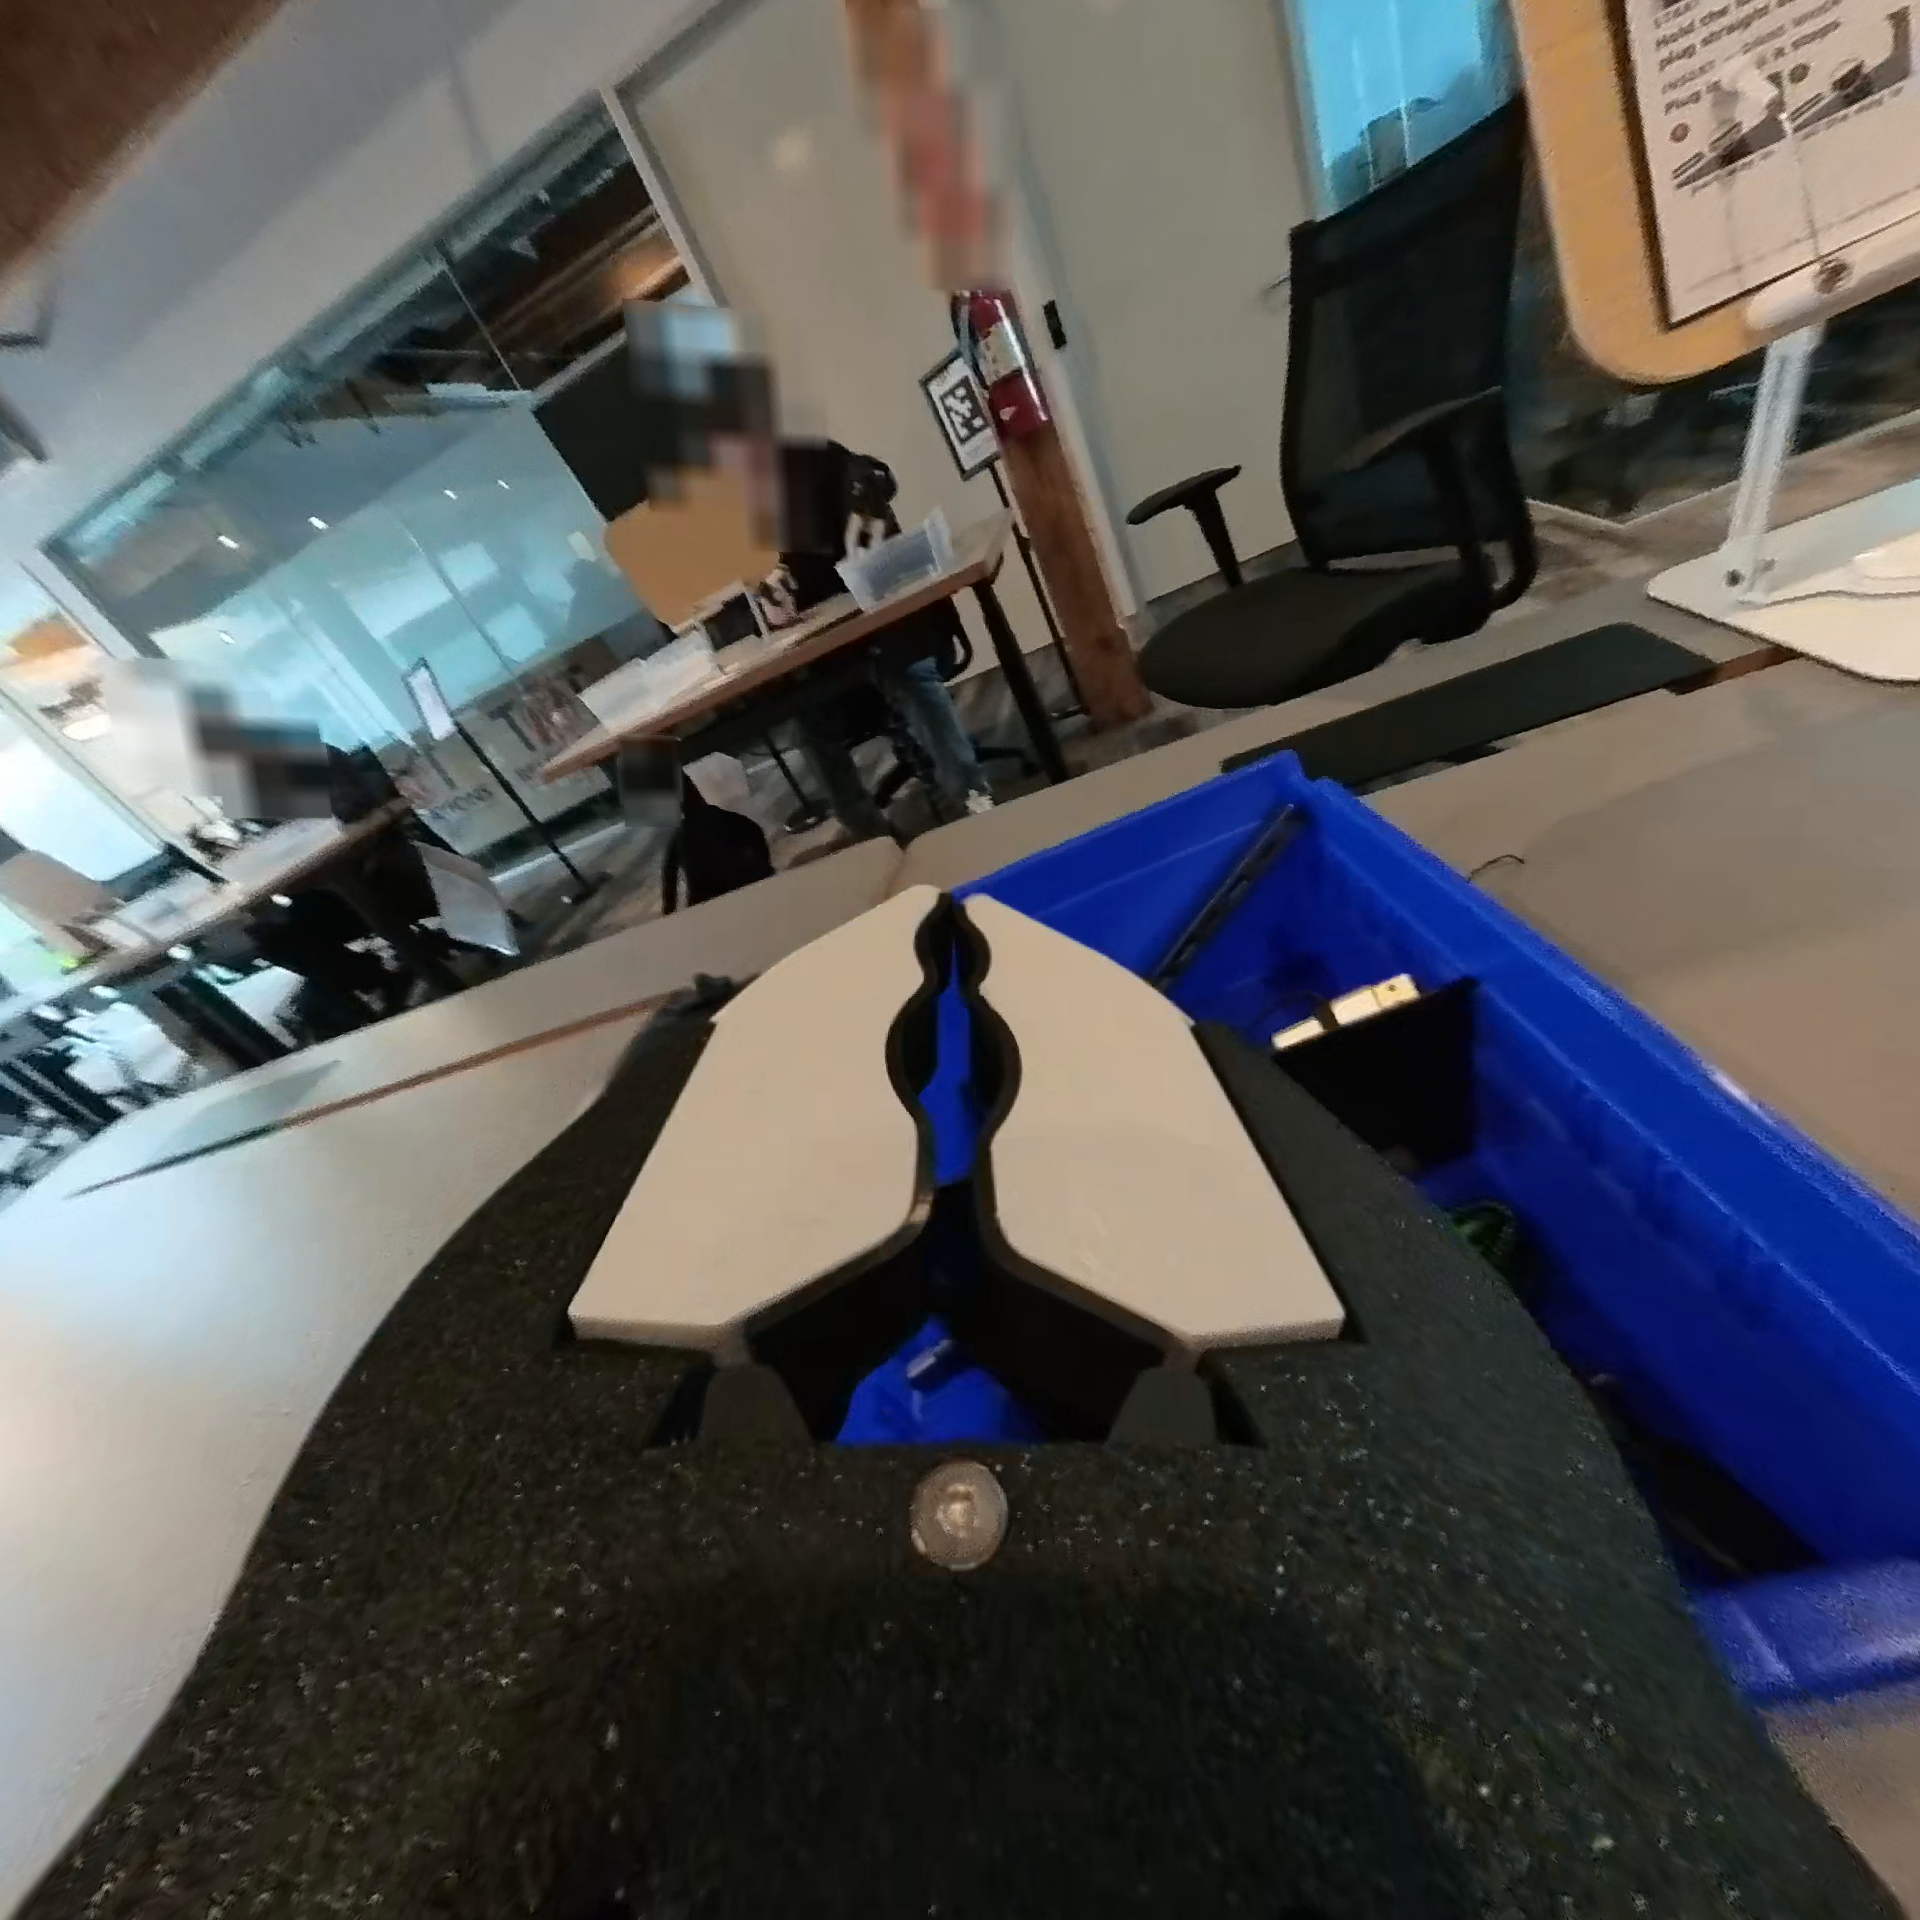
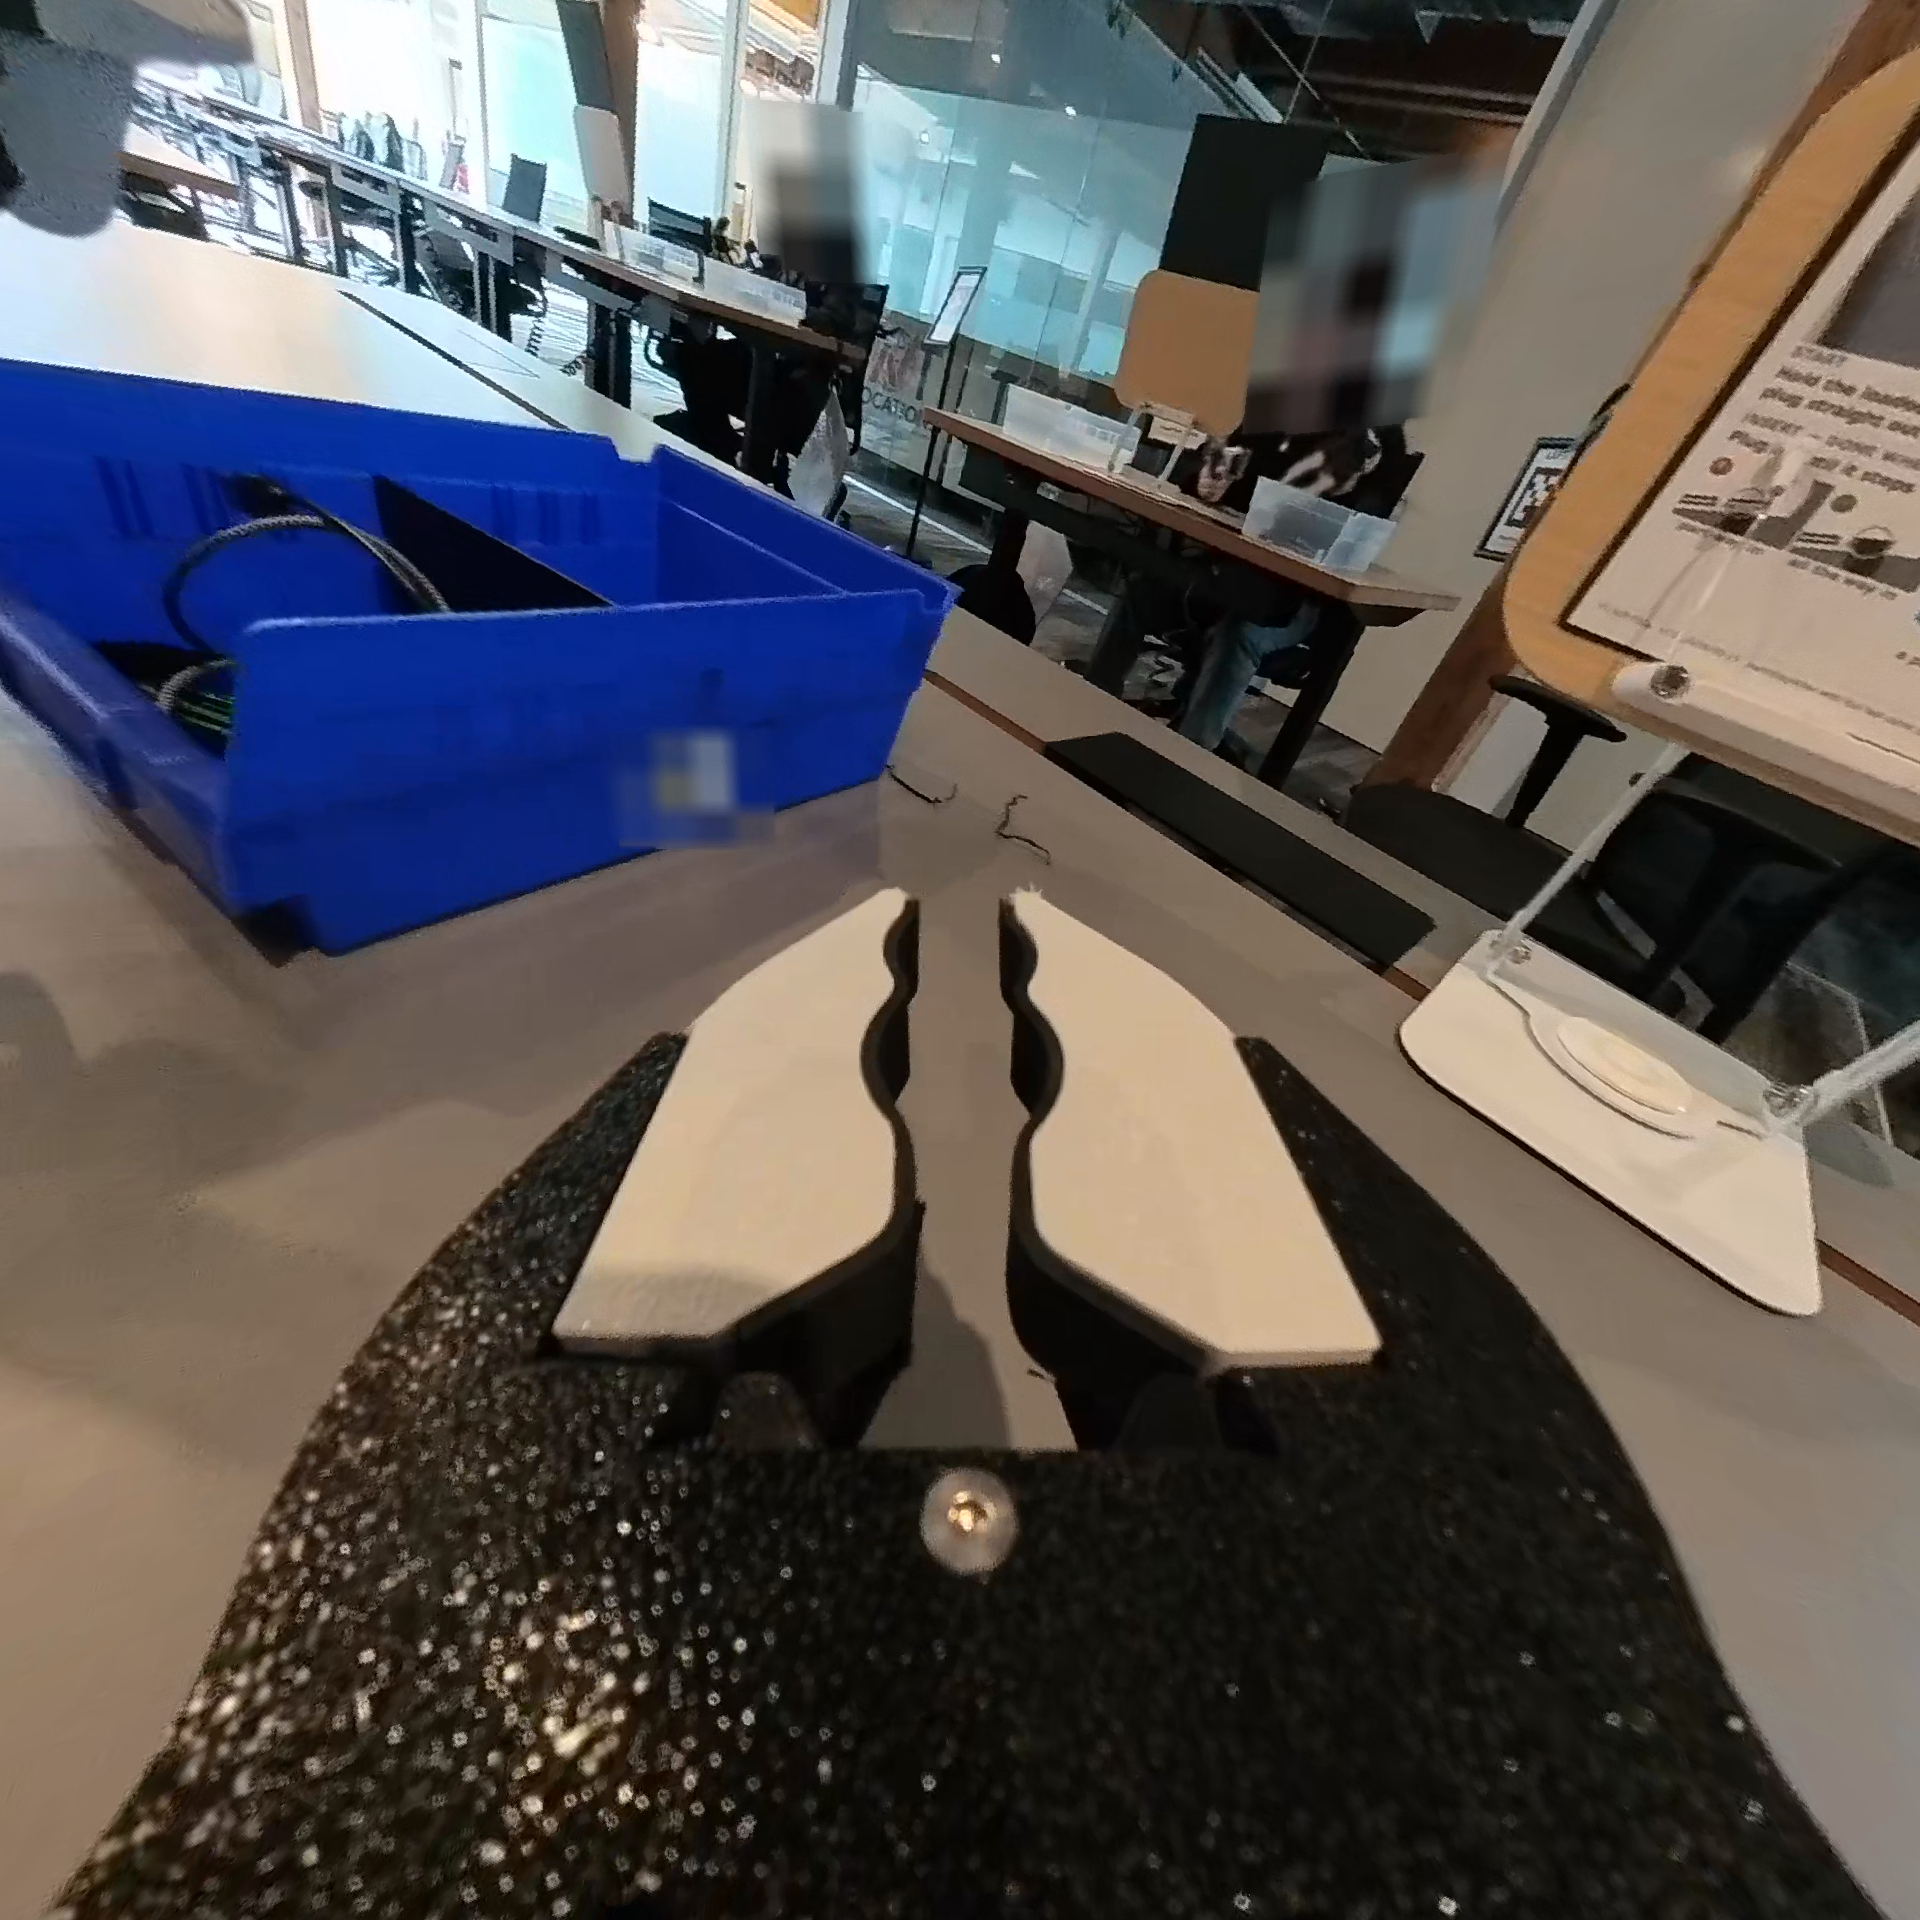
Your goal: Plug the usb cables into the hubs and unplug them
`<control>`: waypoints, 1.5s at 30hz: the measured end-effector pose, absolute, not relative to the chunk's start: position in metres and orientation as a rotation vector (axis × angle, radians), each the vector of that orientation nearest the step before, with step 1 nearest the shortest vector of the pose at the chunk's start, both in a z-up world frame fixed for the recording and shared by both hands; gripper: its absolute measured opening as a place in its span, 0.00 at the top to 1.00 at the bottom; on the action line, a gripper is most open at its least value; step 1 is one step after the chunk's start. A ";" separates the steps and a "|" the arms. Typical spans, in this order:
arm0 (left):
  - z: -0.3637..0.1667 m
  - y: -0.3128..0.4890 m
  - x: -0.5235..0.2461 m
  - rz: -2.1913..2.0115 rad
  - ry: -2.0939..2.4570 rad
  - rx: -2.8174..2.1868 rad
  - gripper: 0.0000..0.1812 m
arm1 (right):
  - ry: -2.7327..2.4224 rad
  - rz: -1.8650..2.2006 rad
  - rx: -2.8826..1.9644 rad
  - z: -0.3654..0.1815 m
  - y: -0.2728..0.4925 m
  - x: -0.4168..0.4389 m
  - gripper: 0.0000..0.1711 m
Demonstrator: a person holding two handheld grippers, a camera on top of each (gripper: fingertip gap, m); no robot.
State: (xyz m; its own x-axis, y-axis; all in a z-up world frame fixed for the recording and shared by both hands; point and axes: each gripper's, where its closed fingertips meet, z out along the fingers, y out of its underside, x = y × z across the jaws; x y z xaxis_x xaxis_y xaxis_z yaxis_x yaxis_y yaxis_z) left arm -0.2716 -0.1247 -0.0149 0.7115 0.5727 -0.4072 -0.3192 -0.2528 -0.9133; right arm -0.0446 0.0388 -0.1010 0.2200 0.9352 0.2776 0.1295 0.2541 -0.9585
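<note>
Fingers (image 1: pixel 831 1091) of the left gripper (image 1: pixel 956 914) nearly closed, empty, over the blue bin (image 1: pixel 1621 1143); right gripper (image 2: pixel 961 899) slightly parted, empty, above the grey surface (image 2: pixel 312 1143).

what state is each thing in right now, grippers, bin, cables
left gripper: shut, empty, over the bin's edge
right gripper: open, empty, above bare table
blue bin: on the table, no lid, black divider upright
cables: coiled in the bin, not gripped
sign stand: upright on the table
</note>
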 end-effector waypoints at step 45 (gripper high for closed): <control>-0.062 -0.153 -0.317 0.398 -0.427 -1.798 0.97 | -2.166 0.581 -0.703 -0.072 0.003 -0.318 0.80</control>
